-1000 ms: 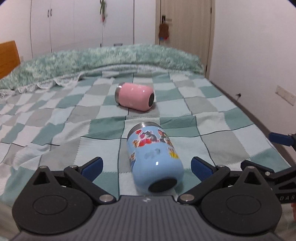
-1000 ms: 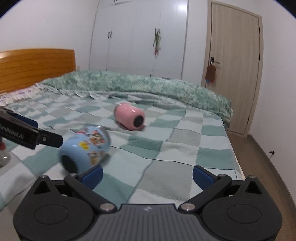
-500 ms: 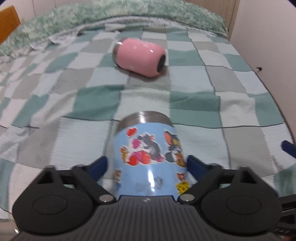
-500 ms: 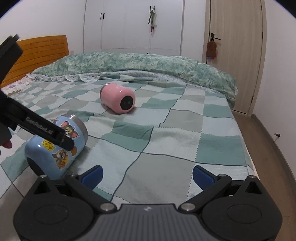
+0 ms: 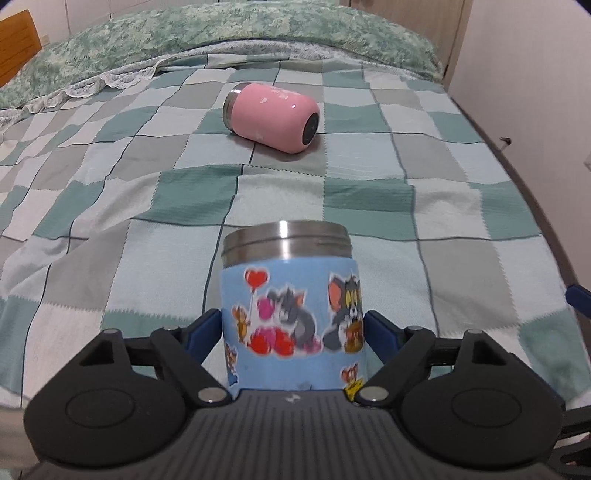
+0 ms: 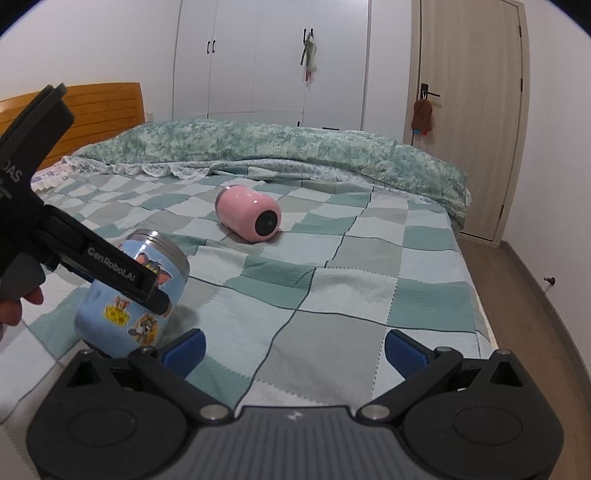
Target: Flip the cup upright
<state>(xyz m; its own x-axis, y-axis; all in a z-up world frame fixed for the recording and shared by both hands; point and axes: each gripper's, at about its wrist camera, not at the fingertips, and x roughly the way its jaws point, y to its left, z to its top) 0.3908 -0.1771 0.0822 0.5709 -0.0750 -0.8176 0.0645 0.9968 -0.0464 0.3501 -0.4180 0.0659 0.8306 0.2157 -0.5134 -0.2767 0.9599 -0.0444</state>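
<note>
Ahead of your left gripper (image 5: 291, 325), well beyond its fingers, a pink rounded steel cup (image 5: 271, 116) lies on its side on the green, grey and white checked bedspread (image 5: 110, 206), dark base turned toward you and to the right. Past it a rumpled green patterned duvet (image 5: 221, 29) runs across the bed. Nothing lies between the gripper and the pink cup except a low fold in the fabric.

From your right gripper (image 6: 293, 349), whose fingers stand wide apart over bare bedspread, you see white wardrobe doors (image 6: 266, 59), a pale wooden door (image 6: 469, 110) to the right and an orange wooden headboard (image 6: 107, 107) to the left.

"GenRobot.AI" reads in white along the arm of your left gripper in the right view; further up, only "DAS" shows.

The light-blue steel cup with cat-and-mouse cartoon stickers (image 5: 291, 314) sits clamped between your left gripper's blue pads, which press on both its sides. Its bare metal rim points away from you. In the right view it is tilted, base low by the bedspread, mouth raised.
</note>
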